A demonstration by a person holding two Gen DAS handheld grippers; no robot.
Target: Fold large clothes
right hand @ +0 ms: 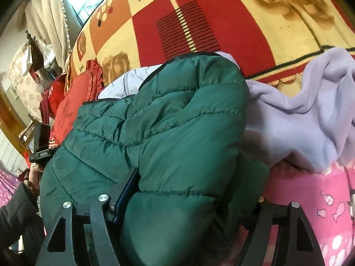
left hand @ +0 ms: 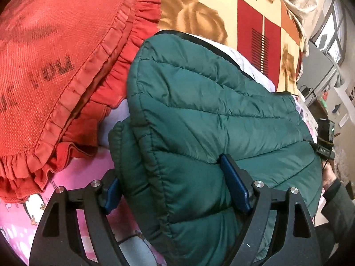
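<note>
A dark green quilted puffer jacket lies bunched on the bed, folded over on itself. My left gripper grips a thick fold at its near left edge, and the blue pads dent the padding. In the right wrist view the same jacket bulges between the fingers of my right gripper. One pad is sunk into a seam. The other finger is hidden behind the fabric.
A red frilled pillow lies close on the left. A lavender fleece garment is heaped on the right, and a pale garment lies under the jacket. A rose-patterned blanket lies behind, with a pink sheet below. A sleeved hand shows at the left.
</note>
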